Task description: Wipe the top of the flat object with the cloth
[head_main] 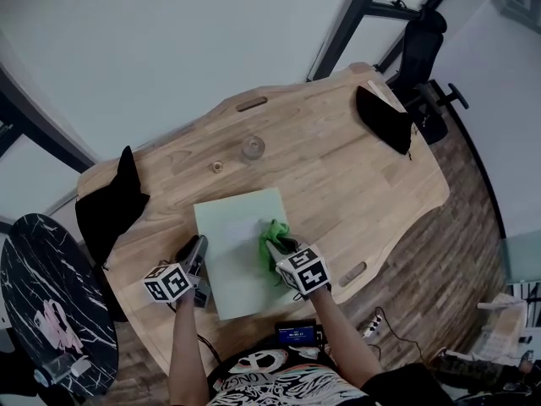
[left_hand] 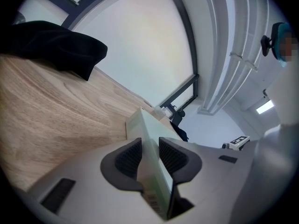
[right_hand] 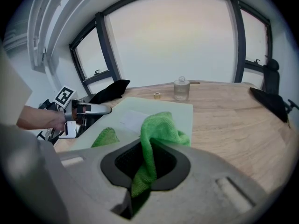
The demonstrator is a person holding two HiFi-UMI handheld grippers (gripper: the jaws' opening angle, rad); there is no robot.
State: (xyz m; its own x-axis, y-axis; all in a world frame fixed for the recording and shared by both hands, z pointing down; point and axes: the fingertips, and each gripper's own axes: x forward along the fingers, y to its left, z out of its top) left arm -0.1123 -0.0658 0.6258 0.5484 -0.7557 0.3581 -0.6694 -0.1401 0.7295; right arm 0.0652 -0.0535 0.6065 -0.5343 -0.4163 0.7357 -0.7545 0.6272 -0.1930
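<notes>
Head view looks down on a wooden table (head_main: 363, 176) with a pale green board (head_main: 237, 227) lying flat near its front edge. The left gripper (left_hand: 150, 157) is clamped on the board's left edge. In the left gripper view that edge stands between the two ribbed pads (left_hand: 128, 157), which press on it. The right gripper (right_hand: 148, 161) has its jaws closed on a green cloth (right_hand: 161, 127), with one fold pinched between them and the rest bunched out in front. The cloth rests on the board's top, toward its right side. Beyond the board stand a small glass bottle (head_main: 252, 148) and, left of it, a little cap (head_main: 216, 167), both apart from the board. Dark fabric (head_main: 114, 201) lies draped at the table's left and far right corners.
</notes>
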